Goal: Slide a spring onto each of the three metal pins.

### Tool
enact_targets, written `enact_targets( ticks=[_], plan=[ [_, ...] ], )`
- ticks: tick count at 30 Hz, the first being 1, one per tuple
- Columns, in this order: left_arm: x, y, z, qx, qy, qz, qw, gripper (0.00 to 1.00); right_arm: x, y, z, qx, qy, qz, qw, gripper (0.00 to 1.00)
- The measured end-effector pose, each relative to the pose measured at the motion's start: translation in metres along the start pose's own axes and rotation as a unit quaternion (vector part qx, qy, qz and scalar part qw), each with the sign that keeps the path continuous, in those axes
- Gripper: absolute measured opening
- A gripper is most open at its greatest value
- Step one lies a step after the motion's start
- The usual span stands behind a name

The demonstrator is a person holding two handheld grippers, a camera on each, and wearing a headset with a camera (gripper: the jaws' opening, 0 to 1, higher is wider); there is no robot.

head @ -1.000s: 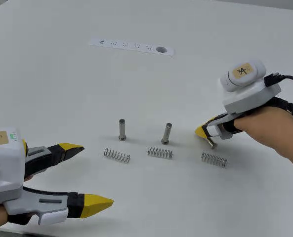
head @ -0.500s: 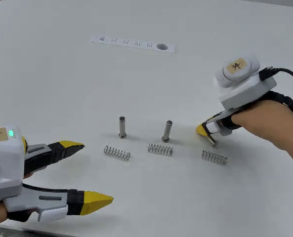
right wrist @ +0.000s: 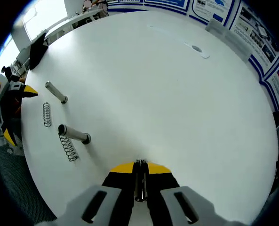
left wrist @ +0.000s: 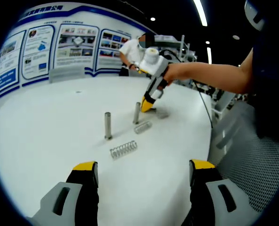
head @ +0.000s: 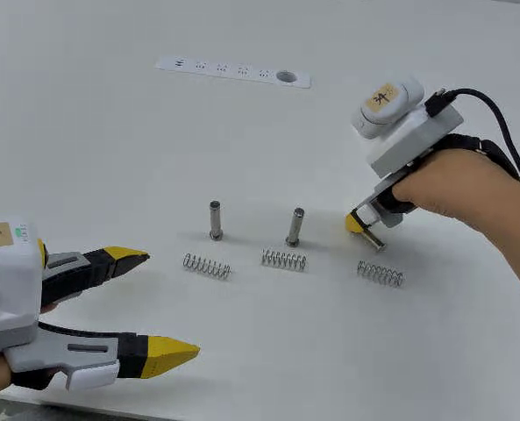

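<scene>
Right gripper (head: 360, 226) pinching right grey steel pin (head: 375, 242), tilted low over white desk (head: 110, 149), likely to thread right coiled wire spring (head: 380, 274) lying just beside. Left pin (head: 215, 219), middle pin (head: 295, 226) upright mid-desk; left spring (head: 206, 266), middle spring (head: 283, 259) in front, unthreaded. Left gripper (head: 150, 305) spread, idle, front-left edge.

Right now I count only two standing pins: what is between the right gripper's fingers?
The third metal pin, clamped by the right gripper; one end pokes out. The fingers cover the rest.

Left pin (head: 215, 219), middle pin (head: 295, 226) upright; third pin (head: 373, 240) tilted in right tongs (head: 357, 225); three springs (head: 284, 259) flat in front.
</scene>
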State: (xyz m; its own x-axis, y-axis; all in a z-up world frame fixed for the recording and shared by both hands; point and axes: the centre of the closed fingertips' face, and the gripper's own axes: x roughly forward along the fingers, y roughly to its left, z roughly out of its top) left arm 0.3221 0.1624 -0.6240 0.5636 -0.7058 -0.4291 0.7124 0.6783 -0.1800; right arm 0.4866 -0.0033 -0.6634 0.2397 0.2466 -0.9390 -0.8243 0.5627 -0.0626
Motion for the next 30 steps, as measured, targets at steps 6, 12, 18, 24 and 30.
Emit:
enact_targets(
  ticks=[6,12,18,24,30],
  plan=[
    [-0.001,0.001,0.001,0.0,-0.002,0.001,1.0,0.8,0.0,-0.001,-0.001,0.019,-0.002,0.001,0.9998,0.09],
    [-0.001,0.001,0.002,0.003,-0.003,0.003,1.0,0.8,-0.004,-0.004,-0.004,0.045,-0.048,-0.002,0.9978,0.09],
    [-0.001,0.001,0.001,0.003,-0.002,0.002,1.0,0.8,-0.019,-0.002,-0.003,0.062,-0.078,0.005,0.995,0.09],
    [-0.001,0.0,0.001,0.008,0.003,0.001,1.0,0.8,-0.033,0.0,-0.005,0.07,-0.099,0.002,0.9926,0.09],
    [-0.001,0.001,0.001,0.008,0.002,0.004,1.0,0.79,-0.043,-0.001,-0.008,0.08,-0.117,-0.007,0.9898,0.09]
  ],
)
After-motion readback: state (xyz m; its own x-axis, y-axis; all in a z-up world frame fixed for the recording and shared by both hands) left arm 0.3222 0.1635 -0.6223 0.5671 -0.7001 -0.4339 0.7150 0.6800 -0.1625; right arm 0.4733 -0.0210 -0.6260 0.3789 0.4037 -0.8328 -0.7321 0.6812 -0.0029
